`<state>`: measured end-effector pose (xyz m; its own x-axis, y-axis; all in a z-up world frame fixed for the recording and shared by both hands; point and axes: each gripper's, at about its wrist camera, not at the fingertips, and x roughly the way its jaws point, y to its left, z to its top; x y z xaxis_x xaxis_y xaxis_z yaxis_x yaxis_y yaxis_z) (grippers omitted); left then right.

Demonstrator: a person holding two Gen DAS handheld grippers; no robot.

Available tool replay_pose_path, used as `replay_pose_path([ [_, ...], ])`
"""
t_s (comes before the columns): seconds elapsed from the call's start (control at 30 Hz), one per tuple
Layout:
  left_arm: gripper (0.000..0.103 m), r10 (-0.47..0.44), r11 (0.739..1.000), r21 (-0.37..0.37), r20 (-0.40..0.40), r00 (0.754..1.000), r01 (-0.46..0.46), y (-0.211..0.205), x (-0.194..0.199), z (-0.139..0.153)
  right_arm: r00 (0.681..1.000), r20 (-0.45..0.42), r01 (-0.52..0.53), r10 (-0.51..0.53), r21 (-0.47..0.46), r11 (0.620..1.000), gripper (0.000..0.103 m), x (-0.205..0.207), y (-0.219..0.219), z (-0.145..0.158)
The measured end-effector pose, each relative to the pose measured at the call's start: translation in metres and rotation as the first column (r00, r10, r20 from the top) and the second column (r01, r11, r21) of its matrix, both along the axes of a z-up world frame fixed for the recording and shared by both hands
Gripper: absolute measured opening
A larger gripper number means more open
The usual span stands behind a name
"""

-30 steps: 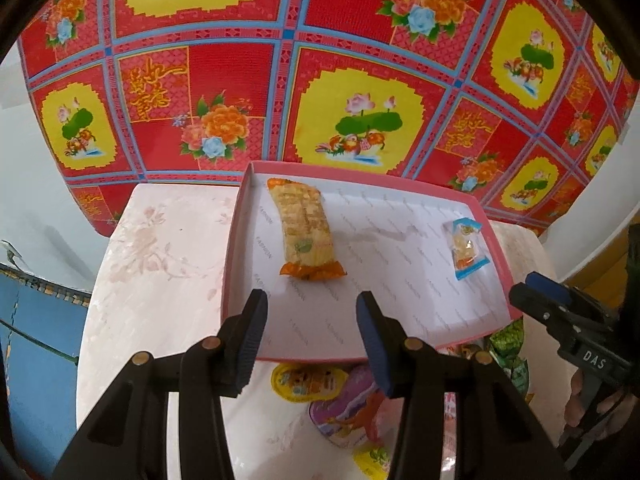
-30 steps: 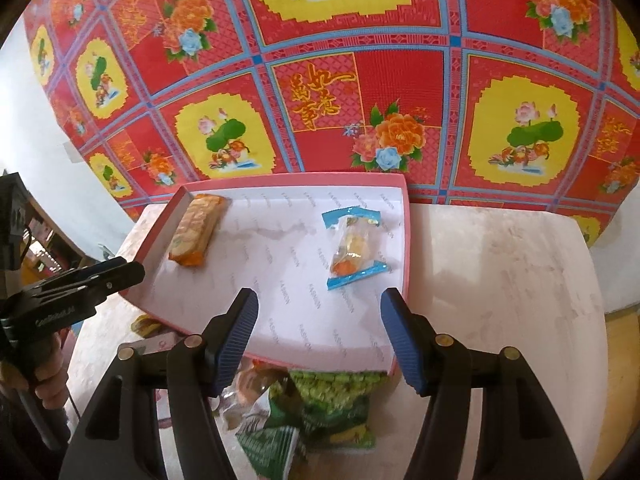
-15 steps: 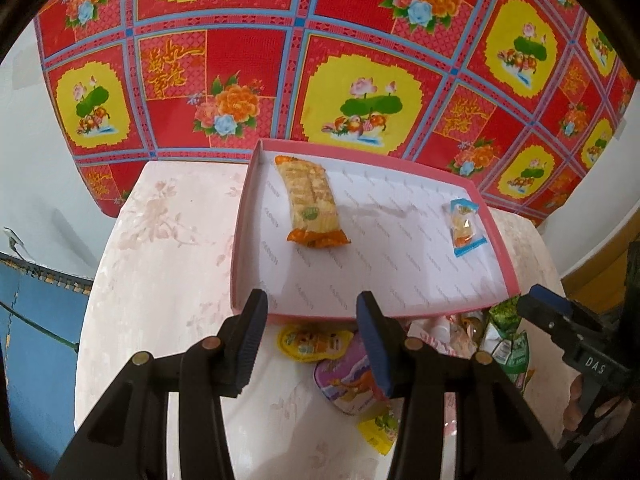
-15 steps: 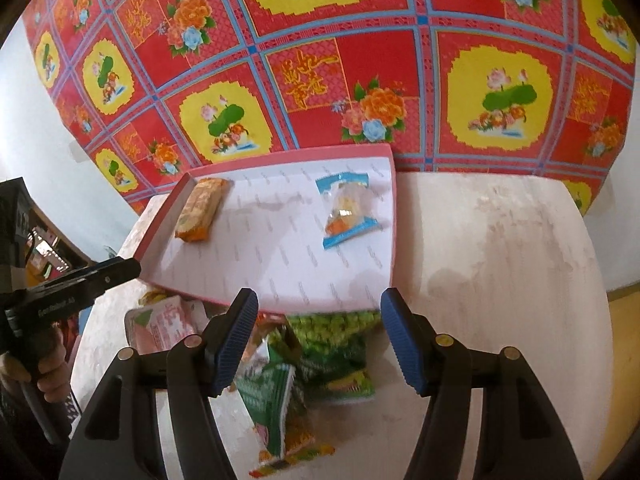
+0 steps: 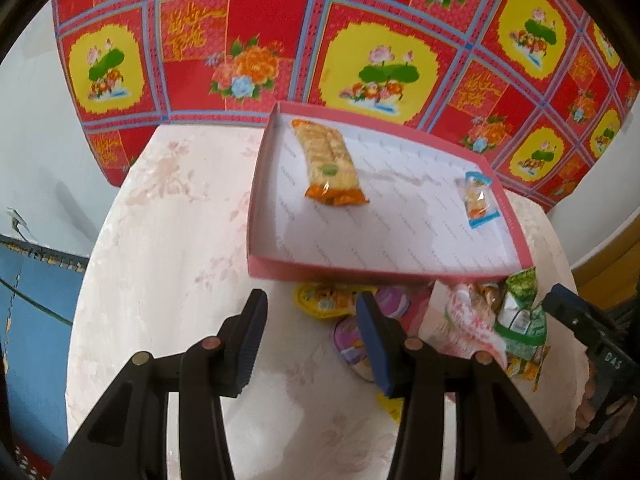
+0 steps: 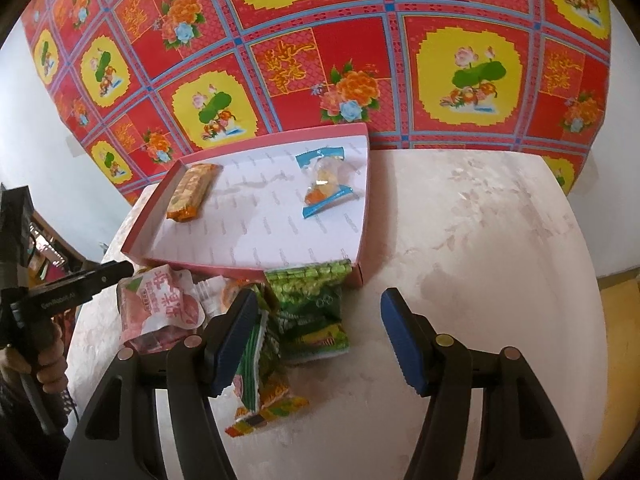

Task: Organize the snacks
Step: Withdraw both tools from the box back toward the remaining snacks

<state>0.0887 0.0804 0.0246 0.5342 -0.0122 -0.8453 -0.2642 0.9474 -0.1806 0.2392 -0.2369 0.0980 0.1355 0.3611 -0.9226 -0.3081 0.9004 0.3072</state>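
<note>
A pink-rimmed tray [image 5: 384,271] [image 6: 224,266] holds an orange cracker pack [image 5: 328,162] [image 6: 193,192] at its left and a small blue-edged candy packet [image 5: 478,200] [image 6: 324,184] at its right. Loose snacks lie in front of the tray: a yellow jelly cup [image 5: 324,302], a purple cup [image 5: 352,344], a pink bag [image 6: 160,304] [image 5: 464,324] and green bags [image 6: 316,304] [image 5: 520,316]. My left gripper [image 5: 310,344] is open and empty above the table, near the cups. My right gripper [image 6: 320,340] is open and empty over the green bags.
The table [image 6: 480,240] wears a pale floral cloth. A red and yellow patterned sheet [image 6: 360,40] hangs behind it. The table's right half is bare cloth. A blue surface [image 5: 32,320] lies left of the table.
Both grippers have pulled back from the tray toward the table's near side. More of the loose snacks in front of the tray now show.
</note>
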Motion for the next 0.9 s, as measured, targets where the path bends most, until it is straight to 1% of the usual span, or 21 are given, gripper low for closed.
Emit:
replay_pose_path([
  [0.13, 0.049, 0.002, 1.000, -0.021, -0.004, 1.000, -0.002, 0.002, -0.001, -0.008, 1.000, -0.002, 0.006, -0.006, 0.003, 1.000, 0.066, -0.006, -0.003, 0.001],
  [0.27, 0.049, -0.006, 1.000, -0.016, 0.005, 1.000, 0.006, 0.000, 0.002, -0.009, 1.000, -0.008, 0.009, -0.009, 0.007, 1.000, 0.066, -0.010, -0.006, 0.001],
  [0.4, 0.049, -0.012, 1.000, -0.023, -0.009, 1.000, 0.012, -0.004, 0.006, -0.015, 1.000, -0.016, 0.015, -0.015, 0.012, 1.000, 0.066, -0.012, -0.007, -0.001],
  [0.57, 0.048, -0.016, 0.999, -0.032, 0.013, 1.000, 0.017, -0.007, 0.007, -0.017, 1.000, -0.019, 0.021, -0.021, 0.010, 1.000, 0.066, -0.012, -0.008, -0.002],
  [0.67, 0.046, -0.010, 0.999, -0.048, 0.026, 1.000, 0.011, -0.005, 0.005, -0.017, 1.000, -0.015, 0.017, -0.017, 0.006, 1.000, 0.066, -0.012, -0.007, -0.001],
  [0.9, 0.044, -0.016, 0.998, -0.061, 0.047, 0.999, 0.018, -0.004, 0.009, -0.018, 1.000, -0.014, 0.010, -0.010, 0.009, 1.000, 0.066, -0.015, -0.005, 0.000],
])
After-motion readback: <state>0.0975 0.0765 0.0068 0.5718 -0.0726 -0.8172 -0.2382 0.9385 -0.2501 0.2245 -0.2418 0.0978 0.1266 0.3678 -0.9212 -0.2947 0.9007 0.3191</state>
